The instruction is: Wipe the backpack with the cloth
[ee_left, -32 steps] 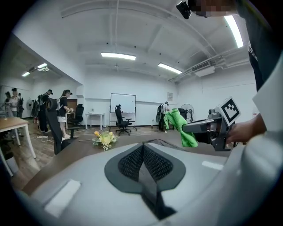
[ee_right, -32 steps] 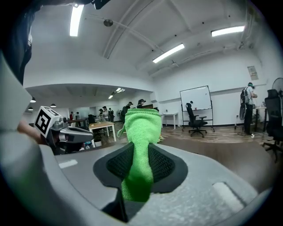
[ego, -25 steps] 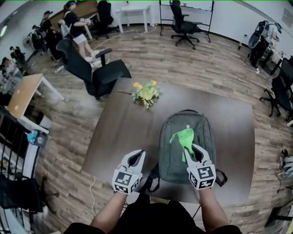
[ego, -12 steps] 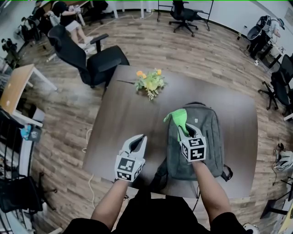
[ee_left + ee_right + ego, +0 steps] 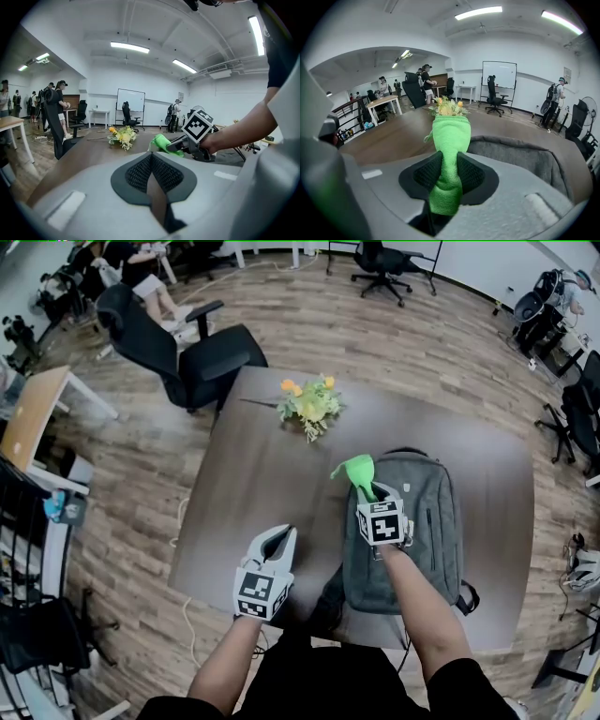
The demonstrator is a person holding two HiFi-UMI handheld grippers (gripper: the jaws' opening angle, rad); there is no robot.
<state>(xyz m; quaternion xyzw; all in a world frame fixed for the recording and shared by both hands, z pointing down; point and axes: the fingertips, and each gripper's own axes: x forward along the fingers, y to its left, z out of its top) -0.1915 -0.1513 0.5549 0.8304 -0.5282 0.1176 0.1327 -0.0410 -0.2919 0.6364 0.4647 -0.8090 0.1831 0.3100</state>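
Observation:
A grey backpack (image 5: pixel 417 521) lies flat on the dark brown table (image 5: pixel 253 484), its top end pointing away from me. My right gripper (image 5: pixel 367 489) is shut on a bright green cloth (image 5: pixel 358 472), whose free end hangs over the backpack's upper left corner. In the right gripper view the cloth (image 5: pixel 449 154) is pinched between both pads, with the backpack (image 5: pixel 520 157) to the right. My left gripper (image 5: pixel 277 542) is shut on nothing, held over the table left of the backpack. In the left gripper view its pads (image 5: pixel 152 173) meet, and the right gripper (image 5: pixel 176 146) holds the cloth (image 5: pixel 161 143) ahead.
A bunch of yellow and orange flowers (image 5: pixel 309 404) lies on the table's far side. A black office chair (image 5: pixel 192 352) stands at the far left corner. A wooden desk (image 5: pixel 33 418) is on the left, more chairs (image 5: pixel 572 418) on the right, and people at the back.
My right gripper has carried the cloth forward and left, from the middle of the backpack to its upper left corner. The left gripper has stayed in place.

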